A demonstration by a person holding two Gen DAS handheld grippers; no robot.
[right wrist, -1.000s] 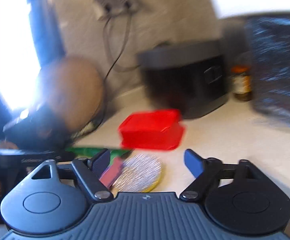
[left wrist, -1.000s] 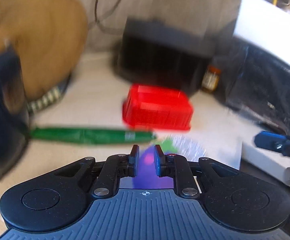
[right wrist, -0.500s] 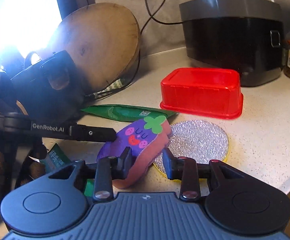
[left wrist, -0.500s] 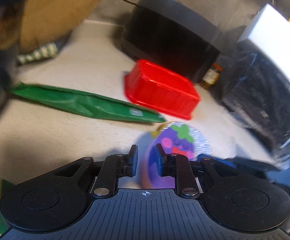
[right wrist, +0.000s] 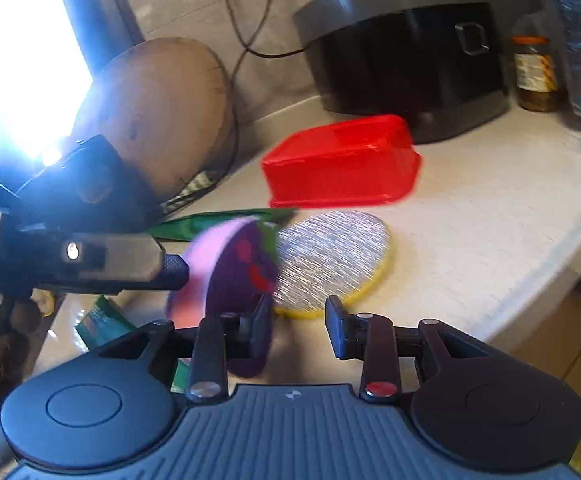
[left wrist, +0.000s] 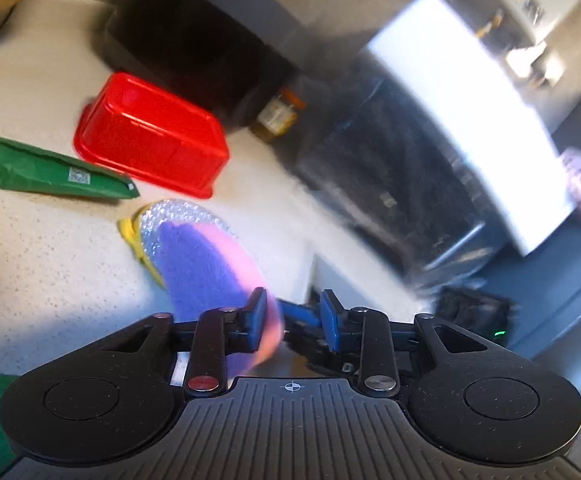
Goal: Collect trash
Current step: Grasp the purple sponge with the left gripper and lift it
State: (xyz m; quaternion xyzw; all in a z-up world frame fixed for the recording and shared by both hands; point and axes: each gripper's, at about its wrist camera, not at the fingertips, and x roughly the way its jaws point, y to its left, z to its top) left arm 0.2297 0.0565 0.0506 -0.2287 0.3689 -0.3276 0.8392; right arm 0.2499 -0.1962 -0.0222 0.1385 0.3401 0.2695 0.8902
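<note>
The purple and pink eggplant-shaped piece [left wrist: 210, 264] sits right at both grippers, where they meet over the counter edge. In the left wrist view it runs from the left gripper [left wrist: 293, 316] forward and to the left, its near end lying against that gripper's left finger [left wrist: 257, 312]. The left jaws are opening, and the right finger stands clear of the piece, so nothing is pinched there. In the right wrist view the same piece [right wrist: 242, 276] leans against the left finger [right wrist: 260, 328] of the right gripper [right wrist: 298, 328]. These 2 fingers are spread too, with open space on the right side. Whether either side bears the piece cannot be told through the blur. Its long axis lies roughly along both sets of fingers. Just beyond it lie the silver disc [right wrist: 330, 256], the green wrapper [left wrist: 42, 168] and the red tub [right wrist: 342, 164].
</note>
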